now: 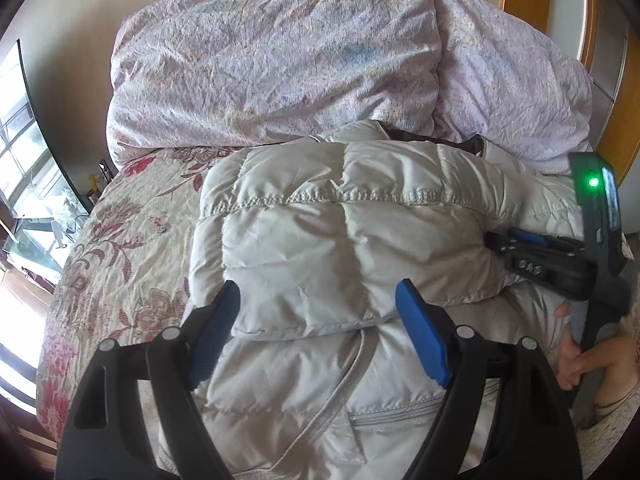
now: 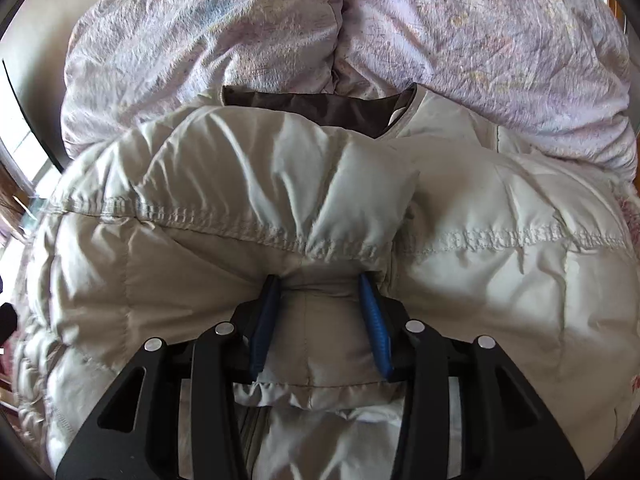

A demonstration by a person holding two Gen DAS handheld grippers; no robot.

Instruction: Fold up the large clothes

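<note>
The pale padded jacket [image 1: 332, 240] fills the centre of both views, lying on the floral bed [image 1: 120, 216] below the lilac pillows [image 1: 272, 52], partly folded over itself. The left tool [image 1: 320, 316] hovers wide open over the lower middle fold, holding nothing. The right tool [image 2: 320, 292], lower centre of its view, pinches a bunched fold, probably to carry that layer across.

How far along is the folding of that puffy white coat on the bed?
Partly done, it seems. The white down jacket already lies doubled over on the floral bedspread. In hand: the right gripper pinches a fold of it, while the left gripper hovers open above. Left: probably a final fold or tidying; the brown lining shows at the collar.
</note>
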